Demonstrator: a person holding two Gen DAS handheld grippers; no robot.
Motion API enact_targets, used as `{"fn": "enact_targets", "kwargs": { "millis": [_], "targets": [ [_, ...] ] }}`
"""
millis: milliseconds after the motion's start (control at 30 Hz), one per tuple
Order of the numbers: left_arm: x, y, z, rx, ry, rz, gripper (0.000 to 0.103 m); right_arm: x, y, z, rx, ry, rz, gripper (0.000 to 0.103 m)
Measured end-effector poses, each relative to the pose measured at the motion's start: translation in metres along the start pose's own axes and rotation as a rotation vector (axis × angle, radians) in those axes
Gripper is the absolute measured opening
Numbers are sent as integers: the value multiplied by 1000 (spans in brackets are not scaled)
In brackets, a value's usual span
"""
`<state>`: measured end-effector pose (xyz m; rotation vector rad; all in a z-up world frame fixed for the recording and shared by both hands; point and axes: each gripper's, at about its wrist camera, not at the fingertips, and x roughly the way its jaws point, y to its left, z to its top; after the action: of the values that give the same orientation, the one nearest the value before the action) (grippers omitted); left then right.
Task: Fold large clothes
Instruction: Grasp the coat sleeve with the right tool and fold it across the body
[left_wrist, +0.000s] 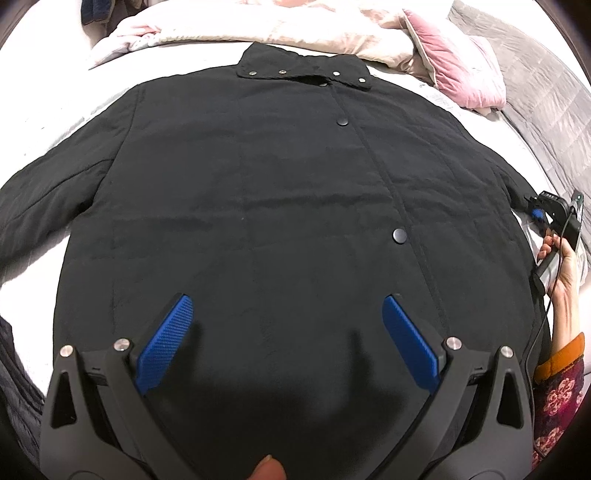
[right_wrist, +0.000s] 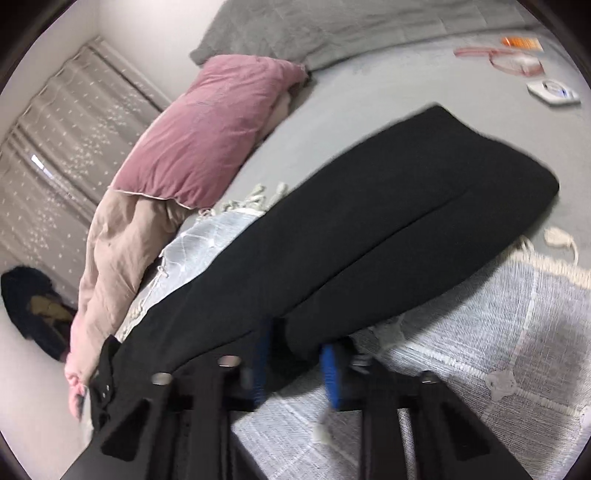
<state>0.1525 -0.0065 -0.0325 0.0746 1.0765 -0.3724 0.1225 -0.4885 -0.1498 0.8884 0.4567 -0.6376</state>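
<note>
While one black jacket (left_wrist: 280, 206) lies spread front-up across the bed (right_wrist: 369, 96), filling the middle of the left wrist view with its collar toward the upper edge, the fold looks only just begun: both sleeves lie out to the sides and nothing is turned over yet. The right gripper (right_wrist: 295, 369), low in the centre of its own view, has its two blue pads drawn close with dark sleeve fabric bunched between them, so it appears to have a pinch on the right sleeve (right_wrist: 388, 229), which runs from there toward the upper right of that frame; motion blur keeps the exact contact from being sure. The left gripper (left_wrist: 288, 339) stands wide, its two blue pads (left_wrist: 166, 343) well apart at the lower edge of its view, holding nothing and poised over the jacket's lower front. My reading is that the step in hand is the sleeve fold, and the next move calls for carrying the pinched sleeve up and over onto the body without dragging the whole garment, the free tool perhaps pinning the fabric. Counted: one jacket, two sleeves, two grippers, one pink pillow (right_wrist: 207, 125), one pale duvet (left_wrist: 295, 33) heaped past the collar, two dark snap buttons down the front placket (left_wrist: 399, 235), and a few small items in the upper right of the right wrist view, too blurred to name.
</note>
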Motion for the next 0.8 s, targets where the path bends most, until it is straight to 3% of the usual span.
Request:
{"fn": "enact_targets", "kwargs": {
  "millis": [233, 367, 467, 633, 700, 800],
  "targets": [
    [-3, -1, 2, 10, -11, -9, 102, -45, 44, 5, -149, -119, 55, 9],
    [-8, 0, 1, 16, -21, -9, 102, -73, 98, -8, -331, -173, 112, 9],
    [-12, 0, 0, 18, -26, -10, 102, -88, 153, -39, -549, -174, 175, 9],
    [-19, 3, -1, 11, -30, -8, 102, -75, 223, -124, -878, -26, 275, 9],
    [-26, 5, -1, 10, -35, -10, 102, -51, 236, -167, -1006, 85, 249, 9],
    [-37, 7, 0, 7, -47, -10, 102, -4, 232, -213, -1072, 292, 153, 12]
  ]
}}
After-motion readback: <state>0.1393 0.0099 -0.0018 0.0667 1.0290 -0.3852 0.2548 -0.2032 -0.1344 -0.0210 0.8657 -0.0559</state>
